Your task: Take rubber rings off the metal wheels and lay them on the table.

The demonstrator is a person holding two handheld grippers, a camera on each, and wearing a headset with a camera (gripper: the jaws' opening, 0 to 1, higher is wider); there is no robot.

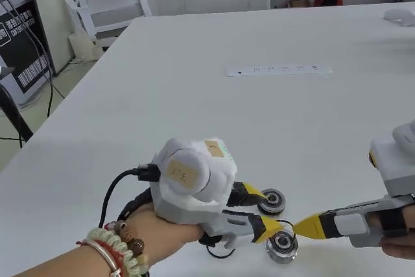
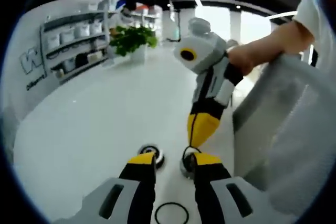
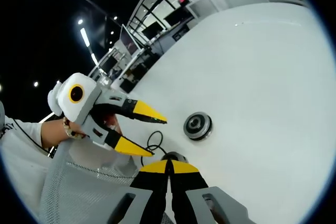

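The near wheel [image 1: 283, 246] stands on the white bench [image 1: 194, 95] at its front edge, and everything else sits close around it. The far wheel [image 1: 272, 201] lies flat just behind it, apart from it.

The right tool [image 1: 297, 226] comes in from the right of the near wheel with its yellow tips pressed together, just above the wheel's top. It looks to be pinching a thin black ring [image 1: 285, 222] that runs from its tips down to the wheel. In the left gripper view this ring [image 2: 188, 140] shows as a dark line along the right tool [image 2: 195, 142] down to the near wheel [image 2: 185, 162]. In the right gripper view the tips [image 3: 168, 163] meet with only a hairline slit, with the near wheel [image 3: 176, 157] right beyond them.

The left tool [image 1: 266, 211], gripped by a hand [image 1: 162, 231], reaches in from the left of the near wheel. Its jaws are spread wide and hold nothing. One tip is beside the far wheel, the other just above the near wheel.

A loose ring [image 1: 219, 253] lies flat on the bench left of the near wheel, under the left tool.
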